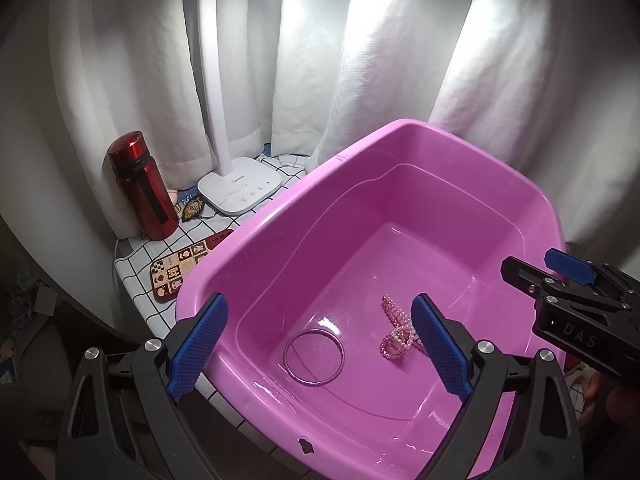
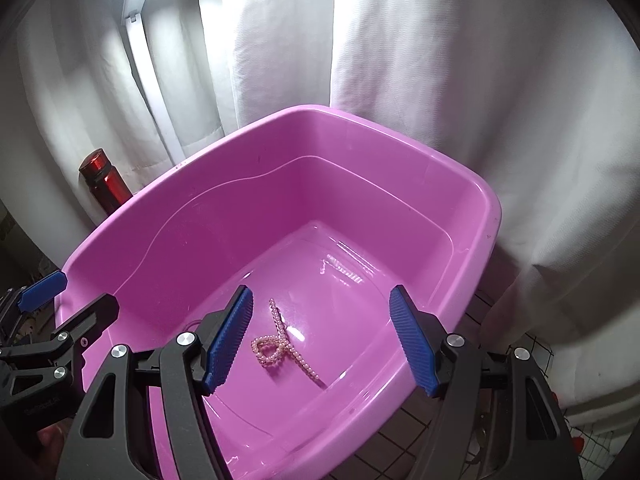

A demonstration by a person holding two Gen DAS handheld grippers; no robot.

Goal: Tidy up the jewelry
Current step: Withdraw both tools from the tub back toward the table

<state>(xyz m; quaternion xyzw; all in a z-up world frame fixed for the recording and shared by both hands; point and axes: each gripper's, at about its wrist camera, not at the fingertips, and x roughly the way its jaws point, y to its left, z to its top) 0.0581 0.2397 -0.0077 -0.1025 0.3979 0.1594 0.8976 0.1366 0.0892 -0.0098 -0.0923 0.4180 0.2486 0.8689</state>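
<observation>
1. Left gripper [image 1: 320, 344] gapes wide, empty, over the pink tub [image 1: 280, 216]; its right finger hides part of the bead string [image 1: 396, 330] beside the bangle [image 1: 314, 356]
2. Right gripper [image 2: 320, 336] is likewise wide and empty; the bangle is hidden there

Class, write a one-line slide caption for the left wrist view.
Open left gripper above a pink tub holding a bangle and pearl bracelet.
</observation>
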